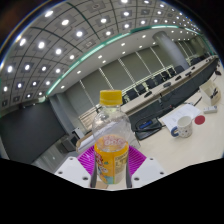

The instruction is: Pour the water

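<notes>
Item, tongs (111,172): closed on a clear plastic bottle (111,140), the magenta pads (89,158) pressing its lower body from both sides. Item, bottle: yellow cap (110,98) seemingly in place, an orange-yellow label band around the lower half, contents not readable through the clear wall; it stands roughly upright in the grip and appears lifted above the desk (195,140), though its base is hidden below the fingers. Item, white mug (184,125): handle visible, standing on the pale desk well apart from the bottle, off to the right and beyond the tongs; likely the vessel to be filled. Item, small red object (199,119): just beside the mug, too small to identify. Item, dark flat thing (146,126): lying on the desk between bottle and mug, perhaps a folder or device. Background: a large meeting room, long rows of desks with chairs (160,85), a ceiling of round lights (70,30). Progress, as judged: the bottle is secured, but no tilting has begun and nothing flows; carrying it over to the mug, dealing with the cap if it is indeed on, and the pouring itself all remain. Obstructions: the dark flat thing lies on the route to the mug, and the red object crowds the mug's far side.
</notes>
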